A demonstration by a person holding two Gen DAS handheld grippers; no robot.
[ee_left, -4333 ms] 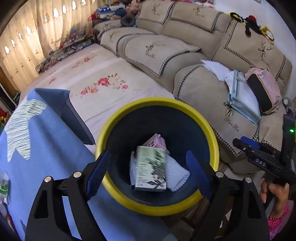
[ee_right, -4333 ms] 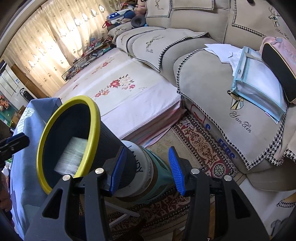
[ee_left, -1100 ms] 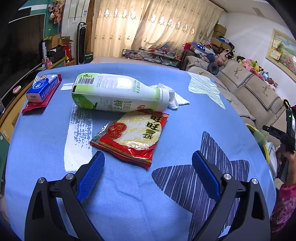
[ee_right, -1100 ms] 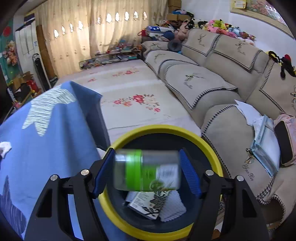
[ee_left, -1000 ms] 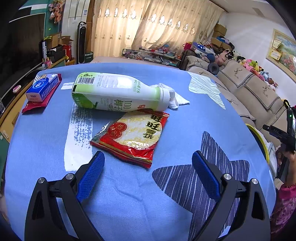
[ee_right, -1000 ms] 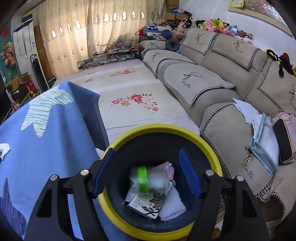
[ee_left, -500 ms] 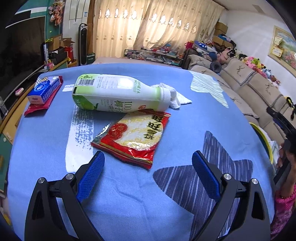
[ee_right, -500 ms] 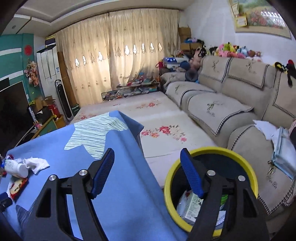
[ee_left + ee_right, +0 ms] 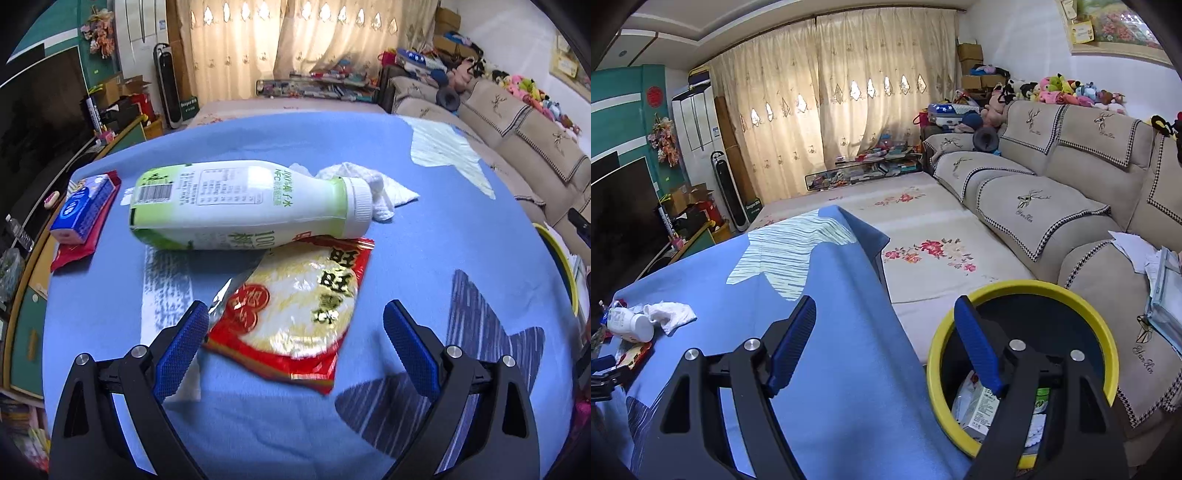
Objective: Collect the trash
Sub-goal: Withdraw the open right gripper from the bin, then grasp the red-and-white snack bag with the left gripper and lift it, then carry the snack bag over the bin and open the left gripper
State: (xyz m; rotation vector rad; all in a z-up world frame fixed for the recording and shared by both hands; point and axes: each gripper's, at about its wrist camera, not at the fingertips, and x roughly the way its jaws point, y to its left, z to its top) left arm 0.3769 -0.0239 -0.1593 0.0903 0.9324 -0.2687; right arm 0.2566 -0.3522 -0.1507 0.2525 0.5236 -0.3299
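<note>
A blue tablecloth (image 9: pixel 295 424) covers the table. Beside its edge stands a bin (image 9: pixel 1100 321) with a yellow rim and trash inside. On the cloth a white and green bottle (image 9: pixel 236 206) lies on its side, long way across, cap pointing right. Its cap touches a white rag (image 9: pixel 373 188). A flat red snack bag (image 9: pixel 295 306) lies just in front, partly under the bottle. The left gripper (image 9: pixel 295 343) is wide open around the bag, not touching. The right gripper (image 9: pixel 886 343) is open and empty. Bare cloth lies on the right.

Two black-framed grippers (image 9: pixel 295 343) (image 9: pixel 886 343), blue textured pads (image 9: pixel 181 341), silver screws at the joints.
</note>
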